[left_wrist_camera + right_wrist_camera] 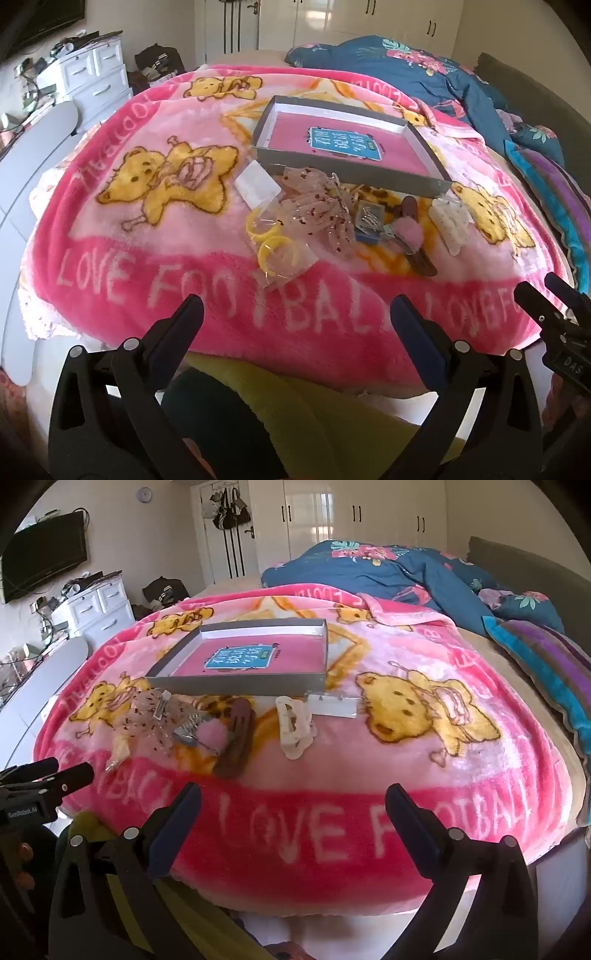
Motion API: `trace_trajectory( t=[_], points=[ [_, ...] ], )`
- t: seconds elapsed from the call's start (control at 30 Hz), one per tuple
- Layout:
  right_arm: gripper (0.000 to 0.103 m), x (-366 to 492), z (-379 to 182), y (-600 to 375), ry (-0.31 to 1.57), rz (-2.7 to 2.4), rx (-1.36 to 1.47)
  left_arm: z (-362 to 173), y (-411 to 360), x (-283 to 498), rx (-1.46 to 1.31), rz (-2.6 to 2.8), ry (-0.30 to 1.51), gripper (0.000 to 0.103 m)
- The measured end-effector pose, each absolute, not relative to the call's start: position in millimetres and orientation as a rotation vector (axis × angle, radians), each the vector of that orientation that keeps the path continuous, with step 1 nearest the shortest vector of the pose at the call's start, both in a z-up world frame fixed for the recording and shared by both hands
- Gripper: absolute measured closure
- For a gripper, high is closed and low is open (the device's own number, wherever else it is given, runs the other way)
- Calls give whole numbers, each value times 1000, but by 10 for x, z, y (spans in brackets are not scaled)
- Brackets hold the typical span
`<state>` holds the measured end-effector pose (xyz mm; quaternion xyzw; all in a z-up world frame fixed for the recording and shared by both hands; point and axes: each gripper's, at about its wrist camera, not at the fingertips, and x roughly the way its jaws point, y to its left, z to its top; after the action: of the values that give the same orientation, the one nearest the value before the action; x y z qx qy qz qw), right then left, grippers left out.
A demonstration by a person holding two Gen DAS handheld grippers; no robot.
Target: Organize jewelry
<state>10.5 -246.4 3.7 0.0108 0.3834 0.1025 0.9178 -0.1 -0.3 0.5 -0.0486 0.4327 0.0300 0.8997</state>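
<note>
Both of my tools sit low over the pink blanket (110, 266): left hand-held gripper (295, 314) and right hand-held gripper (293, 801) spread wide, holding nothing. Ahead I see the jewelry pile (332, 218) loose on the bed, just beside the grey tray (295, 164), touching its near edge

both wrist cams, angled down, share blanket (110, 236)

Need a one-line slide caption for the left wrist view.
Open left gripper hovers over a pink blanket strewn with hair accessories beside an open grey box; right gripper at the edge.
</note>
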Motion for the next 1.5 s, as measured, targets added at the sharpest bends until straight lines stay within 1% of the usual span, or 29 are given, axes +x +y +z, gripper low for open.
trace_trajectory(
  t=[1.5],
  points=[
    [4, 0, 177, -2335, 776, 278, 30, 165, -29, -62, -116, 37, 874, 8]
  ],
)
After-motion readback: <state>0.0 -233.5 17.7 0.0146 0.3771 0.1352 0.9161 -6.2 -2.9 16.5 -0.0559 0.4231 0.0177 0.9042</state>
